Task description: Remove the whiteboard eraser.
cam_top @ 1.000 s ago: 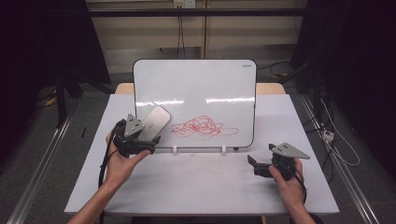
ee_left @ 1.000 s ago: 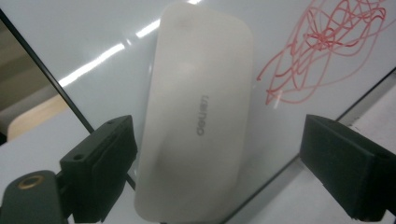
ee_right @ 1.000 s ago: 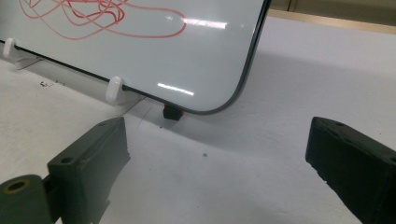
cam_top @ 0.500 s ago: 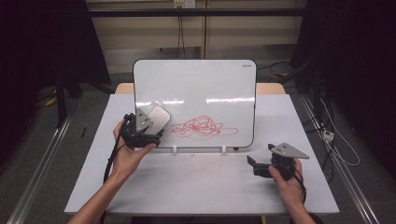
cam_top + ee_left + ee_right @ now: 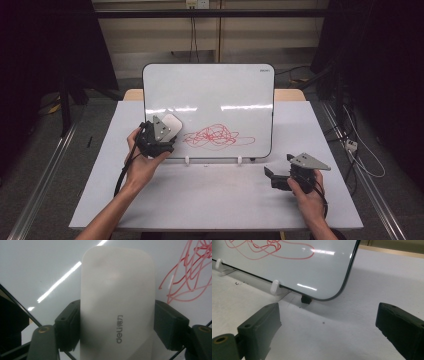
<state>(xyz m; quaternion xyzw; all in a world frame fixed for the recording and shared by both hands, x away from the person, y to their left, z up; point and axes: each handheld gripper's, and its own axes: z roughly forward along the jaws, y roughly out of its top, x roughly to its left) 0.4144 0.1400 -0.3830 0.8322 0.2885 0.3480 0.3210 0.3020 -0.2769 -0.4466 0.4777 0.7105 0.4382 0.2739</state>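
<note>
The eraser (image 5: 117,305), a white oblong block, is sitting against the left part of the whiteboard (image 5: 220,90), just left of the red scribble (image 5: 216,137). The left gripper (image 5: 161,134) has just been closing and is now clenching the eraser by its long sides, pads pressing both edges. Whether the eraser is touching the board is probably yes, though hard to tell. The right gripper (image 5: 274,176) is resting released on the table (image 5: 200,195), near right, well apart.
</note>
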